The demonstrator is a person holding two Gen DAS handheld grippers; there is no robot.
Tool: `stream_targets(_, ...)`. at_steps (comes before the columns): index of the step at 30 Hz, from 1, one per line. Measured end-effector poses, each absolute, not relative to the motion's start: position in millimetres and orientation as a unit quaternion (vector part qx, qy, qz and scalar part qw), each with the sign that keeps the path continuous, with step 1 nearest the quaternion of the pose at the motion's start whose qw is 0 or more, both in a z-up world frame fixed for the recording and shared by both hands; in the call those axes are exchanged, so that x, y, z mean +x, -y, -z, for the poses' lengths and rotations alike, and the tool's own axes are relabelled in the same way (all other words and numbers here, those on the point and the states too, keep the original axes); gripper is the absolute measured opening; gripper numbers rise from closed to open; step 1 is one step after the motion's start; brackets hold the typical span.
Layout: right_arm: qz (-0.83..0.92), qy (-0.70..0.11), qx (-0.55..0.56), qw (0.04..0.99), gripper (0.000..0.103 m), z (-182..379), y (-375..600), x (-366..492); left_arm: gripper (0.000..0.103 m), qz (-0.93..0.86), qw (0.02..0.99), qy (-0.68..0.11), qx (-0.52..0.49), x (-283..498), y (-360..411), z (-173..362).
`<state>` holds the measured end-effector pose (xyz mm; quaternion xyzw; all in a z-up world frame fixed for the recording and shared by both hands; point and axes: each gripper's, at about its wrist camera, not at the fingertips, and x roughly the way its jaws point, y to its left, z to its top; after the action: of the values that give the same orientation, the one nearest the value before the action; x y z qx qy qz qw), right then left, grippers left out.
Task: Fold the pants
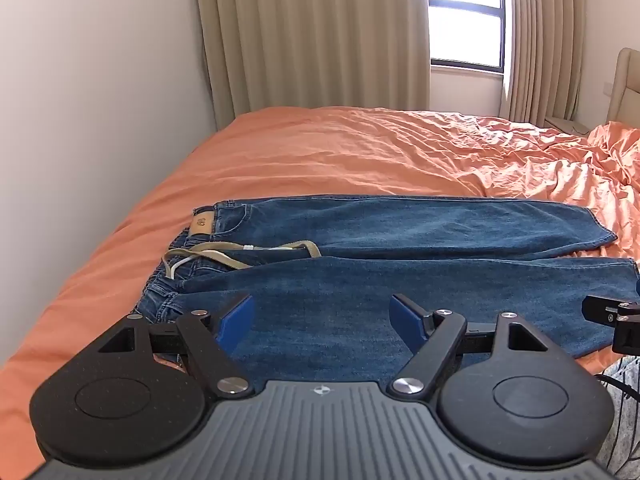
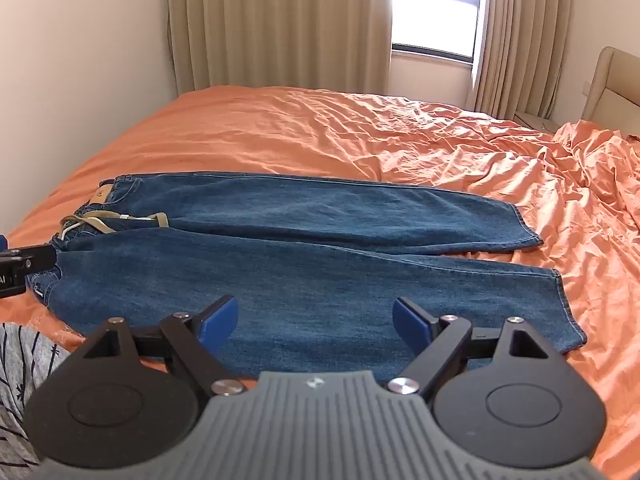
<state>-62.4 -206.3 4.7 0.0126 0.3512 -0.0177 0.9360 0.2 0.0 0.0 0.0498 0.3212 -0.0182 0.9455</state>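
Observation:
Blue jeans [image 1: 400,264] lie flat on the orange bed, waistband at the left, both legs stretched to the right; they also show in the right wrist view [image 2: 304,264]. A beige belt [image 1: 224,254] trails loose at the waistband. My left gripper [image 1: 322,312] is open and empty, hovering above the near leg close to the waist. My right gripper [image 2: 314,316] is open and empty above the near leg, further toward the hem [image 2: 568,312]. Part of the right gripper [image 1: 612,320] shows at the left wrist view's right edge.
The orange bedsheet [image 1: 340,148] is smooth at the back left and rumpled at the right [image 2: 560,168]. A white wall [image 1: 100,100] runs along the left. Curtains [image 1: 312,32] and a window [image 1: 466,20] stand behind. A beige headboard [image 2: 612,88] is at the far right.

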Motion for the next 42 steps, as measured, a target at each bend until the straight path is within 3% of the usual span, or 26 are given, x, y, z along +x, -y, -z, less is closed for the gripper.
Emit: stream_targets(42, 0.043, -0.355, 0.039, 0.933, 0.081, -7, 208, -102, 0.090, 0.054, 0.926, -0.364, 0.080, -30, 27, 12)
